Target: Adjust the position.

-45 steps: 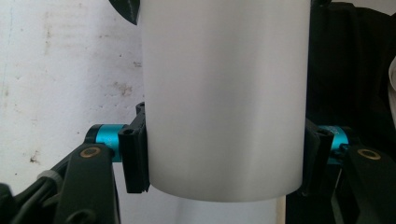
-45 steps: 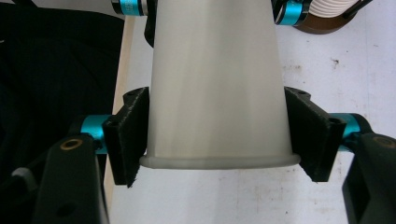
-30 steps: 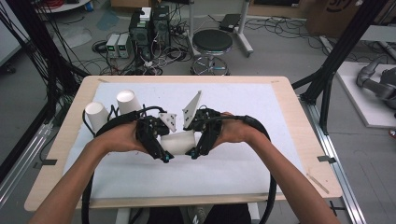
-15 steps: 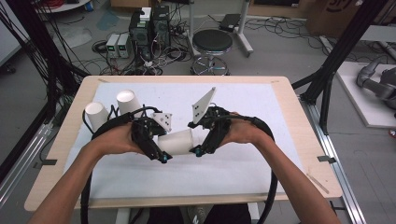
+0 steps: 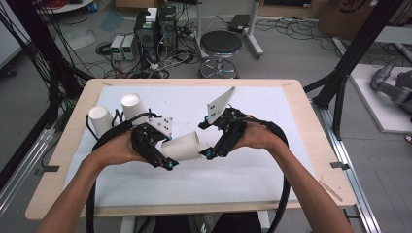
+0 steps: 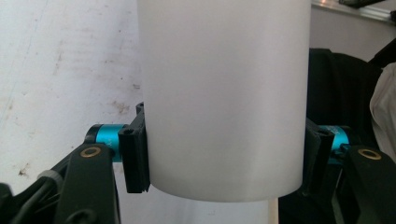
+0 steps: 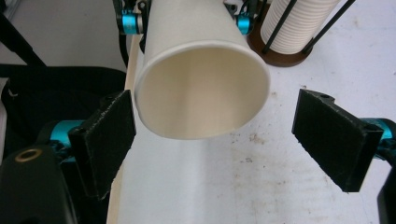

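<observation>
White paper is the material of the cup (image 5: 182,145) that hangs in the air over the table (image 5: 301,160), lying on its side between the two hands. The left gripper (image 5: 163,156) is clamped on this cup: in the left gripper view its two black pads (image 6: 135,161) press on both sides of the cup wall (image 6: 224,102), near the bottom end.

The open mouth of the cup (image 7: 203,88) points toward the right gripper (image 5: 212,141). In the right gripper view the jaws stand wide apart, one pad (image 7: 105,140) just beside the rim and the other pad (image 7: 334,137) clearly apart from it, so they press on nothing. These jaws have just been opening, and the mouth of the cup lies between them without being held.

Relative to the cup, the person's left hand (image 5: 114,151) is on its closed end and the right hand (image 5: 257,137) is beyond its open end. Behind the cup, toward the far left corner of the table, stands a cup holder (image 5: 133,108) with white stacks (image 5: 99,120) in it. In the right gripper view this holder (image 7: 299,28) shows behind the cup, with black rods and a brown base.
</observation>
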Demonstrator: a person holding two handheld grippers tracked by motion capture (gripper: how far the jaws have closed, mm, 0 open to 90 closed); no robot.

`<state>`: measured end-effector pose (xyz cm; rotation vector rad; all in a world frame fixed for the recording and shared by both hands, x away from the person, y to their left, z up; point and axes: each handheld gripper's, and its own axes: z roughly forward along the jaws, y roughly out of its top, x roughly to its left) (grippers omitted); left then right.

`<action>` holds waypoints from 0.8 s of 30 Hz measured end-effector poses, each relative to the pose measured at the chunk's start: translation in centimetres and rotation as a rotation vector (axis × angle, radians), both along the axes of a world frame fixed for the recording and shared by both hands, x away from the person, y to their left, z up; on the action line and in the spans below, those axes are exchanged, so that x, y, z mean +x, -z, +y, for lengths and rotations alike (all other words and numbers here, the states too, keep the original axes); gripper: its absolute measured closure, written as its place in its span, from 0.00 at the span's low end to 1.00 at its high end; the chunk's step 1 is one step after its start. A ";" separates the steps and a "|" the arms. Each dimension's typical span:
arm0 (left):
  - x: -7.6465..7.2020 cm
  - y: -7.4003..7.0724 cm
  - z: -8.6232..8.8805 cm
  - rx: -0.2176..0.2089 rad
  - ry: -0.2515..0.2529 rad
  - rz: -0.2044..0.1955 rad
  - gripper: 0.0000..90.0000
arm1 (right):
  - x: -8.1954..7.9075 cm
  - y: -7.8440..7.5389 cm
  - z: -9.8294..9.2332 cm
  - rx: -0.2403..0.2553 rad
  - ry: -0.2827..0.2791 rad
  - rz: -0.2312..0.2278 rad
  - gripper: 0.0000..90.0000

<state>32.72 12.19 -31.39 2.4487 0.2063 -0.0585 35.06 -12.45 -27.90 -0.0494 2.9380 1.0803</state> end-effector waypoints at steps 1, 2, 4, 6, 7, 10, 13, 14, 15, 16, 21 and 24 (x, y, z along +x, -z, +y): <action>0.1 0.0 0.2 -0.006 0.004 -0.003 0.40 | 0.0 0.0 -0.1 0.010 -0.003 0.002 0.15; 0.0 0.1 0.3 -0.025 -0.007 0.001 0.40 | 0.0 0.0 -0.2 0.020 0.000 0.004 0.15; -0.1 0.2 0.4 -0.041 -0.015 -0.006 0.40 | 0.0 0.2 -0.4 0.025 0.003 0.007 0.15; -0.1 0.2 0.4 -0.054 -0.015 -0.002 0.40 | 0.0 0.3 -0.6 0.035 0.008 0.007 0.15; -0.2 0.3 0.4 -0.059 -0.017 -0.005 0.40 | 0.0 0.4 -0.7 0.042 0.012 0.009 0.15; -0.2 0.3 0.5 -0.080 -0.024 -0.007 0.40 | 0.0 0.4 -0.9 0.058 0.013 0.011 0.15; -0.3 0.6 0.5 -0.120 -0.035 -0.005 0.40 | 0.0 0.2 -1.2 0.085 0.020 -0.001 0.15; -0.3 0.7 0.6 -0.131 -0.040 -0.002 0.40 | 0.0 0.1 -1.4 0.096 0.023 0.003 0.15; -0.3 0.8 0.7 -0.144 -0.040 -0.002 0.40 | 0.0 0.0 -1.5 0.108 0.025 -0.001 0.15; -0.3 0.8 0.8 -0.155 -0.044 -0.006 0.40 | 0.0 -0.1 -1.7 0.121 0.027 -0.004 0.15; -0.5 1.0 1.1 -0.207 -0.055 -0.004 0.40 | 0.0 -0.4 -2.4 0.185 0.035 0.004 0.16; -0.6 1.2 1.3 -0.226 -0.060 -0.006 0.40 | 0.0 0.0 -2.9 0.208 0.052 0.009 0.16</action>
